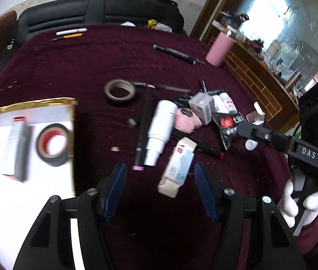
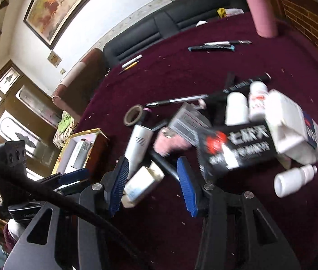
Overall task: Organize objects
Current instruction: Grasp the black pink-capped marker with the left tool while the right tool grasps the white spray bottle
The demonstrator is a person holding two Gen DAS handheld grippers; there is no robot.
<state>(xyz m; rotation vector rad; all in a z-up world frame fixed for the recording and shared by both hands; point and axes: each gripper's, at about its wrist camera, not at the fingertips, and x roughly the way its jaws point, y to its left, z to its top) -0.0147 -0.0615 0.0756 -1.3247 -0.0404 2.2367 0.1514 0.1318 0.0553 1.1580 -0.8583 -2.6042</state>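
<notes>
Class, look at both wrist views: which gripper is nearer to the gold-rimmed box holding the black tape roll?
Left. The left gripper hovers right beside the gold-rimmed box; the right gripper is farther off, over the pile of clutter.

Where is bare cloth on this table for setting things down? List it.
Free: the broad stretch between the tape roll and the white marker; also the cloth just ahead of the left gripper. Crowded: the pile around the white bottle and black packet.

Home living rm: black sofa (image 1: pixel 100 13), framed painting (image 2: pixel 55 6) on wall, wood display cabinet (image 1: pixel 278 45), maroon-cloth table (image 1: pixel 91 67).
</notes>
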